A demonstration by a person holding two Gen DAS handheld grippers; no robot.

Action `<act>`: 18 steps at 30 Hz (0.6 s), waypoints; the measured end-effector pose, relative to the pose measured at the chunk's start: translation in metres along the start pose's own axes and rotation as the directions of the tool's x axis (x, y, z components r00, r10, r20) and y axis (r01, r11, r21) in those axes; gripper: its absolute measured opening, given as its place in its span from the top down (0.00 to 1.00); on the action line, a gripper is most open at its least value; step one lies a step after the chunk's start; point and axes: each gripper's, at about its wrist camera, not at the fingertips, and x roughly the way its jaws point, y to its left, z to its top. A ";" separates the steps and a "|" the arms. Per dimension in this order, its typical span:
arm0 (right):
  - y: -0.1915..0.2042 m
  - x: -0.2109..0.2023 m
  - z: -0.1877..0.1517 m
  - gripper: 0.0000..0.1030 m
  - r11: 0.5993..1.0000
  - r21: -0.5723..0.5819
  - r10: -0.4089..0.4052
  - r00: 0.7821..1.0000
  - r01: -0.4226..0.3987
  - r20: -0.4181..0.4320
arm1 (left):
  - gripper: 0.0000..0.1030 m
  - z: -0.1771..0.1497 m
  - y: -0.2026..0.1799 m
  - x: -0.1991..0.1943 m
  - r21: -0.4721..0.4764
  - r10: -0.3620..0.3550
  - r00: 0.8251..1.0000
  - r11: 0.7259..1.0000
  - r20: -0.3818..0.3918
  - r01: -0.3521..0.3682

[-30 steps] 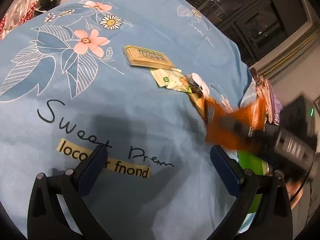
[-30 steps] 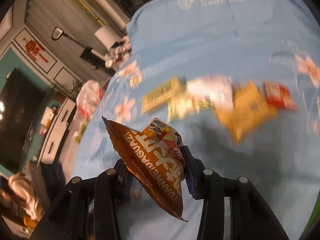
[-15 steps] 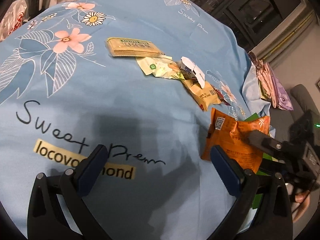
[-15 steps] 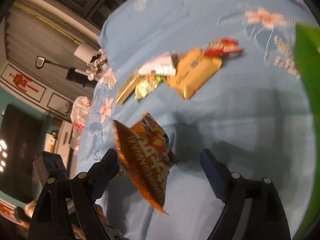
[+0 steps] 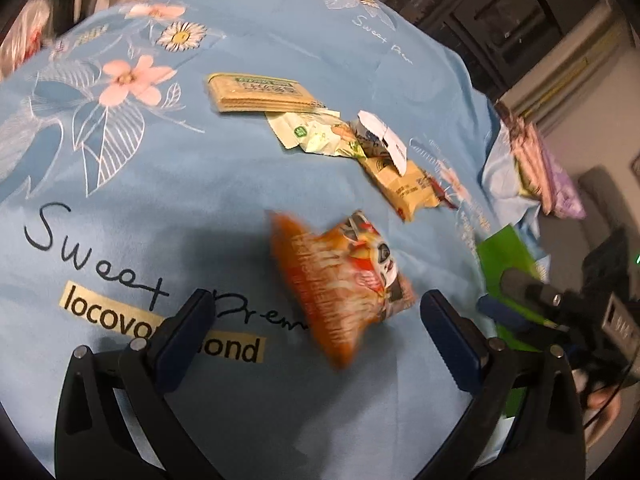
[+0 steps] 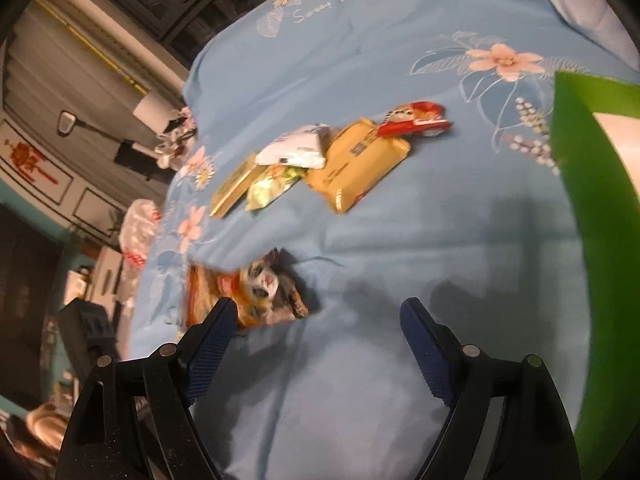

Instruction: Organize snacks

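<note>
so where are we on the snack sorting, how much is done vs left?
Early. Done: little that shows; the green box at the edge shows no snack inside from here. In hand: nothing. The right gripper has just been opening and stands open and empty, and the orange snack bag lies loose on the blue cloth, blurred. The left gripper is open too. Left: that bag plus the cluster of packets further back.
</note>
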 end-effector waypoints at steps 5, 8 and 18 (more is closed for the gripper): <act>0.000 0.004 -0.001 0.17 0.999 0.029 0.020 1.000 -0.020 -0.004 | 0.00 0.006 0.011 -0.016 -0.085 -0.037 0.999 0.996 -0.011 0.036; -0.004 0.015 -0.002 0.17 0.990 0.089 0.117 0.993 -0.113 -0.034 | 0.00 0.009 0.022 -0.029 -0.123 0.038 0.999 0.992 0.012 -0.036; 0.018 0.051 -0.014 0.17 0.948 0.146 0.302 0.946 -0.284 -0.120 | 0.00 0.031 0.035 -0.013 -0.219 -0.029 0.999 0.975 -0.013 0.025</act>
